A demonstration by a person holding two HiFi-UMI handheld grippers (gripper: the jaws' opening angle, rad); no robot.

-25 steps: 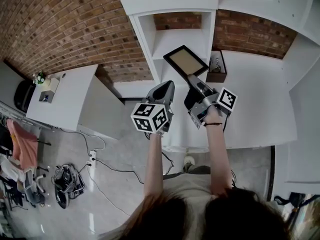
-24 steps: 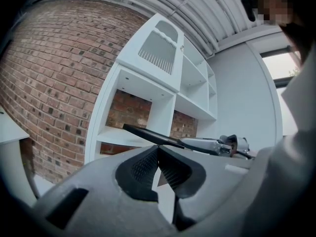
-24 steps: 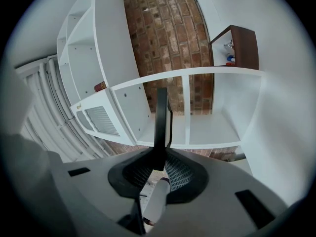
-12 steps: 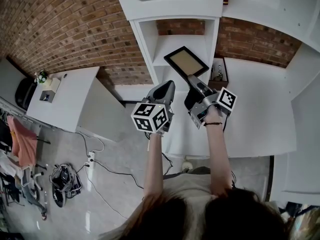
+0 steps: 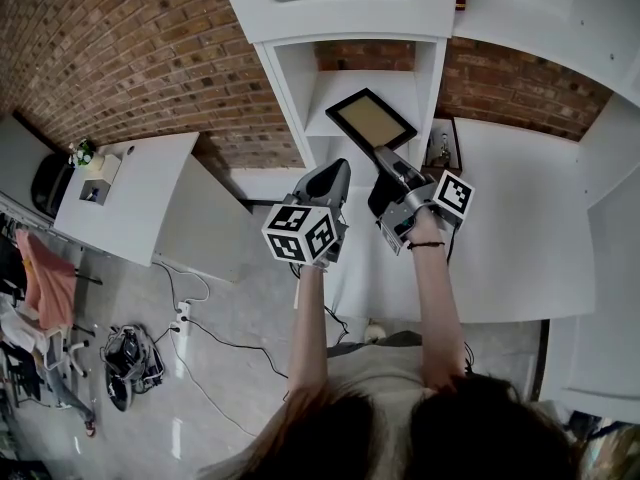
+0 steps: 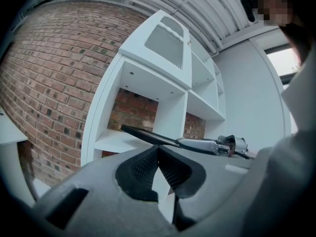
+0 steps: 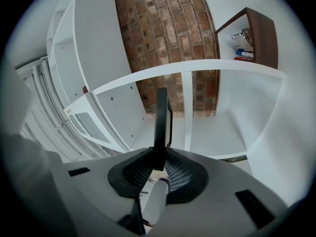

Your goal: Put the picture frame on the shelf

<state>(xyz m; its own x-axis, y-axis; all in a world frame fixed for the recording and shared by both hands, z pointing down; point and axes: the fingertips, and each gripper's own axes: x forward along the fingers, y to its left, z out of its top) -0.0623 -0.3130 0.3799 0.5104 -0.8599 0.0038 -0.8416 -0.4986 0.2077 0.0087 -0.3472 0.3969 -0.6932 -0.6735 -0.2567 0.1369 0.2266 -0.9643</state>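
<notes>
The black-rimmed picture frame with a tan panel [image 5: 371, 120] is in the air at the mouth of the white open shelf [image 5: 395, 86]. It lies nearly flat with its panel facing up and is not yet set down. The left gripper view shows it tilted, with its far end above the shelf board.

The right hand-held gripper [image 5: 384, 158] is clamped on the frame's near edge. In its own view the frame stands edge-on between the ribbed pads [image 7: 180, 174]. The left hand-held gripper [image 5: 337, 168] is just beside it with its jaws pressed together on nothing, and it takes no share of the weight.

The main risk is probably the one-edge grip:
- The frame could pivot or slip between the pads as it goes in.
- Its far corner could knock the shelf's side wall or the lip of the board.
- If it is let go while partly off the board, it would likely tip back out.

The small brown wooden box [image 5: 441, 140] in the next bay is near enough to be bumped.

Behind the shelf is a red brick wall [image 5: 120, 58]. A white tabletop [image 5: 505, 233] runs below on the right, and another white tabletop [image 5: 130, 193] on the left carries a small plant [image 5: 80, 155]. Black cables [image 5: 200, 303] trail over the grey floor
</notes>
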